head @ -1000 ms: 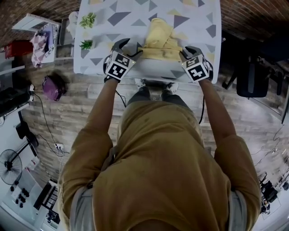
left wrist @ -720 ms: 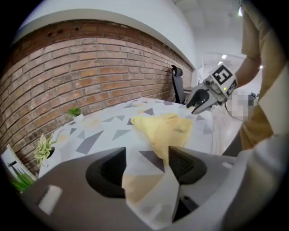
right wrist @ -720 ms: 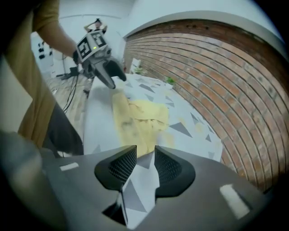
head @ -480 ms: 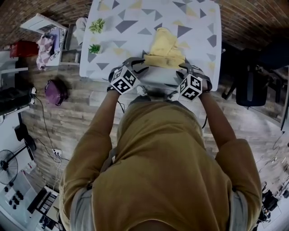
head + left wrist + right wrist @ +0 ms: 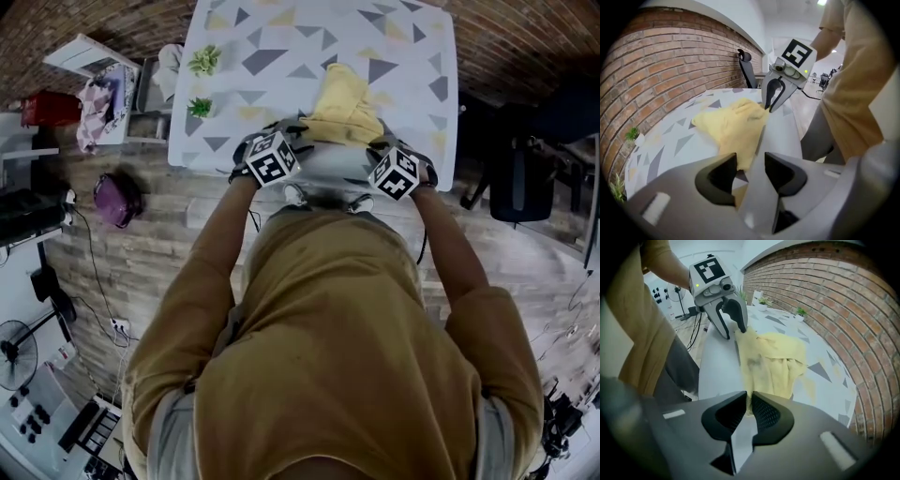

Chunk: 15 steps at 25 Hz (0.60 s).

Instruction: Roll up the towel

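Here was your tally. You had one towel (image 5: 342, 98), yellow, and one table (image 5: 412, 37). You held two grippers, the left gripper (image 5: 751, 158) and the right gripper (image 5: 749, 398). Each carried one marker cube, so that made two: the left cube (image 5: 272, 157) and the right cube (image 5: 395, 174). You had two small potted plants as well, the far plant (image 5: 204, 60) and the near plant (image 5: 199, 106). On the floor you had one purple bag (image 5: 117, 197), one standing fan (image 5: 19, 352) and one dark office chair (image 5: 525, 173).
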Each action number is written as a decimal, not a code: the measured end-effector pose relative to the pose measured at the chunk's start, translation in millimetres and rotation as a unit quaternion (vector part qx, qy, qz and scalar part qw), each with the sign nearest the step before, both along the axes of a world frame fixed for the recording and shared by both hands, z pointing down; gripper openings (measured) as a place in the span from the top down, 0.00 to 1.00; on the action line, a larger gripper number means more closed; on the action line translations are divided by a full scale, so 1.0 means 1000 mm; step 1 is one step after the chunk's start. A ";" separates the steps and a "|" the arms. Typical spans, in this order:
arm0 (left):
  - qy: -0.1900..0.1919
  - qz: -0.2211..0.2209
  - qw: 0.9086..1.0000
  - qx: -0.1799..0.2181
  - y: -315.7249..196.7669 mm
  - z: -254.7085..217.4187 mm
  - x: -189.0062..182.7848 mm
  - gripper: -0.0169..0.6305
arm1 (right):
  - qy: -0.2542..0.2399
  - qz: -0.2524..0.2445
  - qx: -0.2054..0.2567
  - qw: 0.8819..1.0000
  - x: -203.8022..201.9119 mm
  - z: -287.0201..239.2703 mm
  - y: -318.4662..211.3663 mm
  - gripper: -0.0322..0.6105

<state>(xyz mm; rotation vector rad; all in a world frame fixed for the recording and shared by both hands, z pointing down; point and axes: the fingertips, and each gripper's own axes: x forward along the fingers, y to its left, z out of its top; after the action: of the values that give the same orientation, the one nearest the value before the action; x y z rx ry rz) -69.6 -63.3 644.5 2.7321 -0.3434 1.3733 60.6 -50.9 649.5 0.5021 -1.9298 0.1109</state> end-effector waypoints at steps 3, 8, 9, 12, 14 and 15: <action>0.001 -0.004 1.000 0.004 0.000 0.000 0.000 0.66 | -0.013 0.021 -0.027 0.999 -0.004 -0.001 0.007 0.89; -0.009 0.009 1.000 0.022 0.008 0.001 -0.005 0.73 | -0.038 0.032 -0.058 0.997 -0.010 -0.006 0.032 0.90; -0.014 0.015 0.999 0.027 0.009 0.002 -0.007 0.75 | -0.046 0.038 -0.061 0.996 -0.010 -0.009 0.035 0.90; -0.022 0.029 0.999 0.035 0.016 0.002 -0.011 0.78 | -0.075 0.066 -0.069 0.993 -0.008 -0.016 0.039 0.91; -0.018 0.031 0.999 0.034 0.019 -0.001 -0.013 0.81 | -0.089 0.082 -0.069 0.990 -0.006 -0.020 0.038 0.92; -0.013 0.030 0.999 0.031 0.020 -0.003 -0.014 0.82 | -0.095 0.086 -0.067 0.989 -0.006 -0.025 0.037 0.92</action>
<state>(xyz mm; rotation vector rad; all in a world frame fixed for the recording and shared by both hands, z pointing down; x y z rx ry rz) -83.8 -43.0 641.6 2.7988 -0.3147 1.4365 54.2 -13.9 624.3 0.5838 -2.0460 0.4096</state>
